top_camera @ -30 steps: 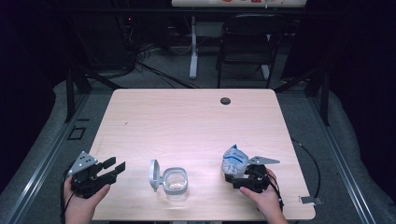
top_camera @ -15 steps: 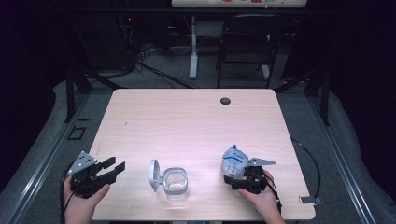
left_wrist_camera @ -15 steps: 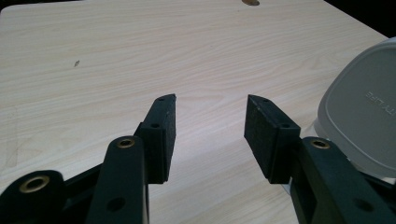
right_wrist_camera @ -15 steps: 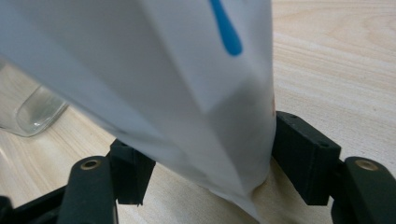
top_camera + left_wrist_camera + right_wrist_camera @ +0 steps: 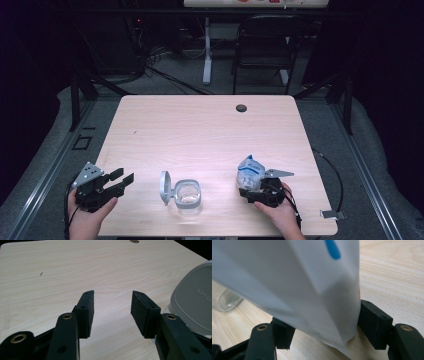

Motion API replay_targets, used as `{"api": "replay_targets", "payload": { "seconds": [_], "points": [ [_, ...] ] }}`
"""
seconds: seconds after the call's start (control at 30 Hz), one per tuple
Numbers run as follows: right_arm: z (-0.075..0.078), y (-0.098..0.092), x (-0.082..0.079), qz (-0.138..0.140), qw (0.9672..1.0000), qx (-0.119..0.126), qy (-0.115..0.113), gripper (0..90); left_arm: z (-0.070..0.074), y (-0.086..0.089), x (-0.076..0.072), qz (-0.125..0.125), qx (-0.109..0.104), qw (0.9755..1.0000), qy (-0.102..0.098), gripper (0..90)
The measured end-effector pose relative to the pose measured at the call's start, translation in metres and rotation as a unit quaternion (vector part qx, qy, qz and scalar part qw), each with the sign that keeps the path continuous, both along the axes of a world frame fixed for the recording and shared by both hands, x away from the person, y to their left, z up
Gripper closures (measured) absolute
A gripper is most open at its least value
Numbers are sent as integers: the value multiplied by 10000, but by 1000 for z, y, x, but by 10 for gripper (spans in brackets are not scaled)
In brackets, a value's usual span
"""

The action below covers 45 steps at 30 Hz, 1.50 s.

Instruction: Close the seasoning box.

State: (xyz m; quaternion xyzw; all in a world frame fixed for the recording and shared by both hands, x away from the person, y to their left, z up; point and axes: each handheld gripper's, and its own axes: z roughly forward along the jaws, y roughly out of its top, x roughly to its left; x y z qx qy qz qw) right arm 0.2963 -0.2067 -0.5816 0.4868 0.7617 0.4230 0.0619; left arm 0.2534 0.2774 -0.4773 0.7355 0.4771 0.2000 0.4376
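Note:
A white bag with blue print [image 5: 250,171] stands at the table's near right, between the jaws of my right gripper [image 5: 248,190]. In the right gripper view the bag [image 5: 312,282] spans the gap of that gripper [image 5: 322,315]. The jaws have just been closing and the right pad presses its edge. A clear container [image 5: 189,195] with its grey hinged lid [image 5: 164,187] raised sits at the near middle. My left gripper [image 5: 125,175] rests at the near left, open and pointing toward the container. Nothing is between the jaws of the left gripper [image 5: 112,293], and the lid [image 5: 195,302] stands to their right.
The light wooden table [image 5: 200,130] has a dark round cable hole [image 5: 241,108] near its far edge. A black chair [image 5: 262,50] and a white table leg [image 5: 207,55] stand beyond it. The clear container's corner [image 5: 227,301] shows left of the bag.
The right hand with the bag has edged very slightly to the left. The left gripper and the container have not moved.

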Motion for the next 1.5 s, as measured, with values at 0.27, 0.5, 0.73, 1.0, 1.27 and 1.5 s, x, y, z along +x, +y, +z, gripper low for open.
{"api": "replay_targets", "payload": {
  "seconds": [0.27,0.5,0.73,1.0,1.27,1.5],
  "points": [
    [0,-1,1,96,9999,-30,-37,379,0,1,0,0,-2,10000,2,540],
    [1,-2,1,136,9999,-46,-40,412,0,1,0,18,-24,10000,-24,540],
    [1,-2,1,178,9998,-16,-80,443,0,2,0,19,-32,10000,-11,541],
    [1,-3,0,183,9998,-15,-125,460,0,3,0,33,-30,10000,0,540],
    [1,-1,-2,211,9996,-95,-184,463,0,4,0,42,-55,10000,-16,541],
    [3,0,-3,195,9992,-181,-291,466,-1,4,1,48,-67,10000,-20,541]
  ]
}}
